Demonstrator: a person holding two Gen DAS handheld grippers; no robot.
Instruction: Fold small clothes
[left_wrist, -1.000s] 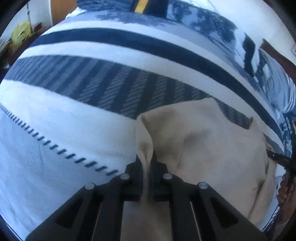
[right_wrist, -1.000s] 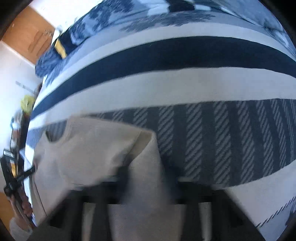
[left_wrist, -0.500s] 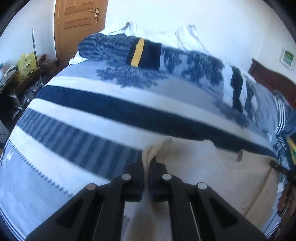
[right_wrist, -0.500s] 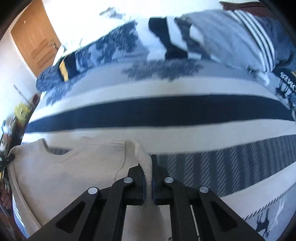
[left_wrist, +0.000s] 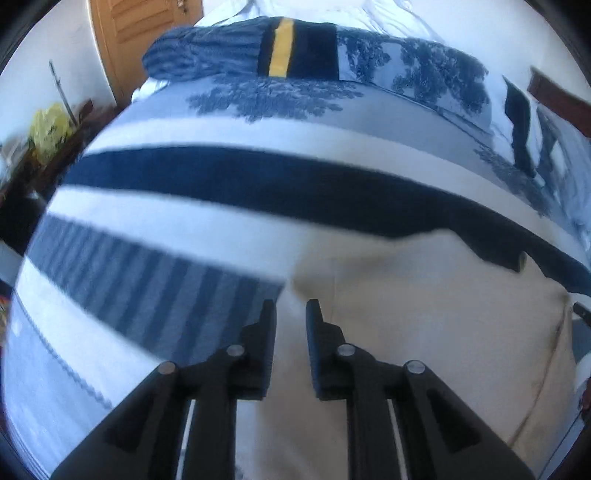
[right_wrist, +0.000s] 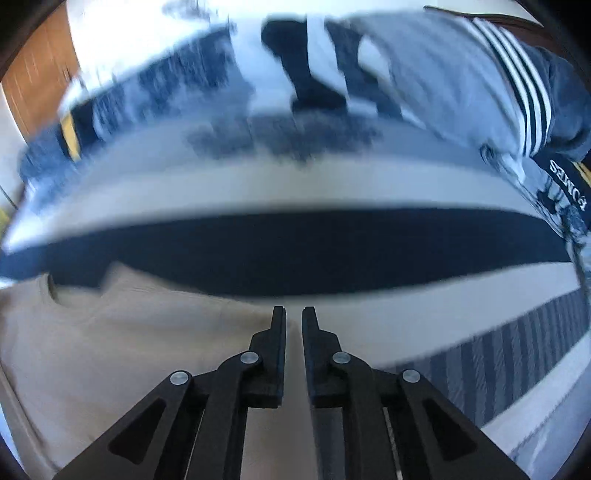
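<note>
Beige knit cloth, a small sweater (left_wrist: 424, 314), lies flat on a bed covered by a blue and white striped blanket (left_wrist: 221, 184). In the left wrist view it spreads ahead and to the right of the left tongs (left_wrist: 290, 308), whose 2 black fingers stand spread apart with nothing between them; its near left edge runs just under the tips. In the right wrist view the sweater (right_wrist: 122, 343) fills the lower left, and the right tongs (right_wrist: 293, 314) hover over its right edge with a narrow gap between the fingers, gripping nothing.

Both views are blurred, the right one heavily, so knit detail and the far bedding are hard to make out. The sweater's lower part is cut off by the frame and hidden under the tongs.

Its neck opening (left_wrist: 513, 260) points away from the cameras, toward the dark blue stripe. How its long axis runs cannot be told. A wooden door (left_wrist: 147, 44) shows far left.
</note>
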